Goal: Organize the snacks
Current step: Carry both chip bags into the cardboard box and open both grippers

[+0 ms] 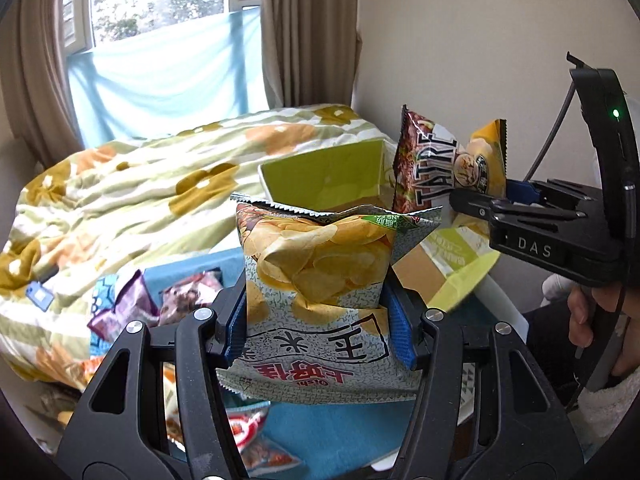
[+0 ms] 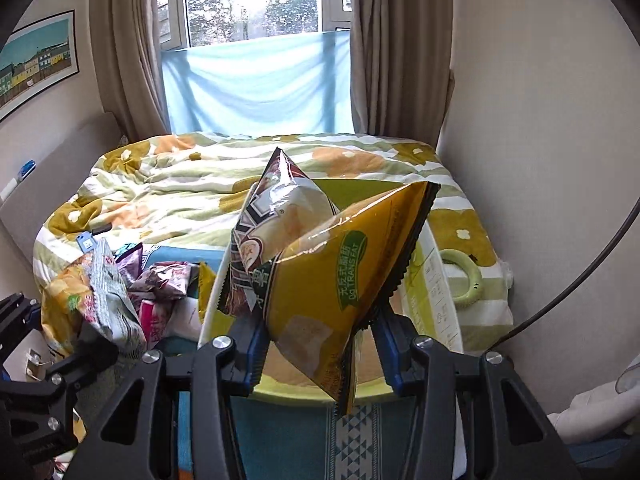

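We hold a grey chip bag (image 1: 320, 280) clamped in the jaws of our left gripper (image 1: 320, 332), lifted above the loose snack packets (image 1: 132, 304) on the blue cloth (image 1: 340, 432). Our right gripper (image 2: 320, 352) has its jaws pinched on a brown-and-yellow chip bag (image 2: 320, 264), raised over the green-lined box (image 1: 320, 176) beside the flowered bed (image 2: 180, 184).

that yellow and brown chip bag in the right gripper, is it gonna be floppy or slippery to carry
The yellow and brown chip bag looks puffed with air, so probably light and fairly shape-holding, though its free upper end may sway above the right gripper. Its film is glossy with glare, so it could slip. The pads pinch it near one end; chips inside likely crush if squeezed harder.
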Demonstrator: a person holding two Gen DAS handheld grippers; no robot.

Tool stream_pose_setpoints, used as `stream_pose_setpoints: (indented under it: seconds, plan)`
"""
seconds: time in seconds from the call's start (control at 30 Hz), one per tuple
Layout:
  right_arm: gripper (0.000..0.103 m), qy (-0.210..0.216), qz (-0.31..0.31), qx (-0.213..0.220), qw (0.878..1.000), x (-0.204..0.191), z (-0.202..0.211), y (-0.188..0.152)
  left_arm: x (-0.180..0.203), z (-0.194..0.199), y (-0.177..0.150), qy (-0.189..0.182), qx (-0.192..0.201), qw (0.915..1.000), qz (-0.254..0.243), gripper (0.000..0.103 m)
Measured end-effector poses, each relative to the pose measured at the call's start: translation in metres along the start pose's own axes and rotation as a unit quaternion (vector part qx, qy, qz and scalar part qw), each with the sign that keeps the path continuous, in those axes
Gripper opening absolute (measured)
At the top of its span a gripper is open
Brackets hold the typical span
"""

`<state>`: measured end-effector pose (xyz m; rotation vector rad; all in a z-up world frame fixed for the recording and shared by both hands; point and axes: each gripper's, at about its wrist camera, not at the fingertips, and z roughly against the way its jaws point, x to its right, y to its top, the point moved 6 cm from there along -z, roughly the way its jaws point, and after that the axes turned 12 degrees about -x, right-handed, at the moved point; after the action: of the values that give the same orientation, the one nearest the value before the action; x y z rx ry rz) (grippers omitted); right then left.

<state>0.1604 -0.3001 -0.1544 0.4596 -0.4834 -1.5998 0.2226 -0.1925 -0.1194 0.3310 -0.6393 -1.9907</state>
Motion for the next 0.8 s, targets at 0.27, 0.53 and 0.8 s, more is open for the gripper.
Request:
stream_pose_setpoints:
  seconds: [0.27,0.53,0.8]
  plan:
    - [0.043,-0.026,-0.041,-0.018,0.999,0.036,-0.032,0.043,-0.007,-0.09,0.098,-0.022,-0.047,0.9985,-0.015,0.054]
    - [0.043,-0.045,-0.081,-0.052,0.994,0.063,-0.075,0.062,-0.001,-0.189,0.146,-0.032,-0.11,0.9928,-0.033,0.059]
    - [0.043,-0.051,-0.092,-0.083,0.991,0.076,-0.103,0.065,-0.02,-0.191,0.137,-0.031,-0.107,0.9935,-0.024,0.102]
